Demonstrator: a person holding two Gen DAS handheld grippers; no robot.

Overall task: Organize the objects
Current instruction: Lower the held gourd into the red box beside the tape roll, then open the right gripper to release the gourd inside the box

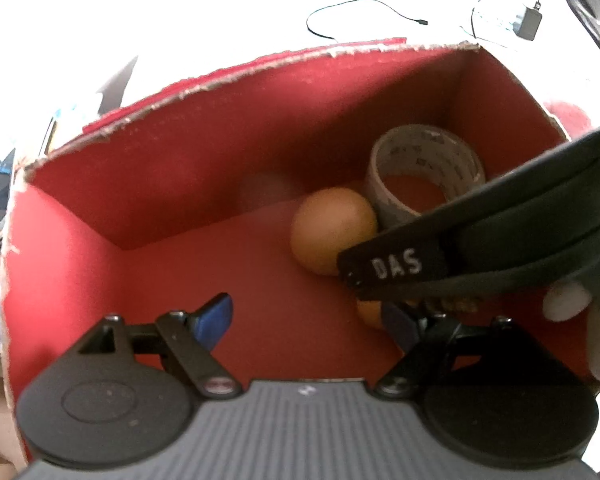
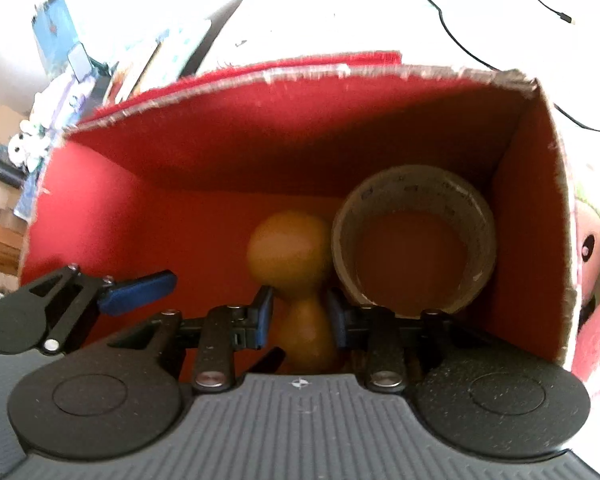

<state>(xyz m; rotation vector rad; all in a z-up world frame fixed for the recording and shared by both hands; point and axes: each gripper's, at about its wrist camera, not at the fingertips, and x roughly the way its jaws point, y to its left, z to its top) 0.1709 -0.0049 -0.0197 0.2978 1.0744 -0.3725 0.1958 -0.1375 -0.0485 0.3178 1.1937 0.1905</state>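
Observation:
A red cardboard box fills both views, with both grippers inside it. On its floor an orange ball rests against a roll of pale tape in the far right corner. My right gripper is shut on a second orange ball low over the floor. In the left wrist view that gripper's black body crosses from the right and hides most of the second ball. My left gripper stands open with nothing between its fingers, left of the right one.
The box walls enclose both grippers closely; bare red floor lies to the left. A pink plush toy presses on the box's right outer side. A black cable and a charger lie on the white surface behind. Books and clutter sit at left.

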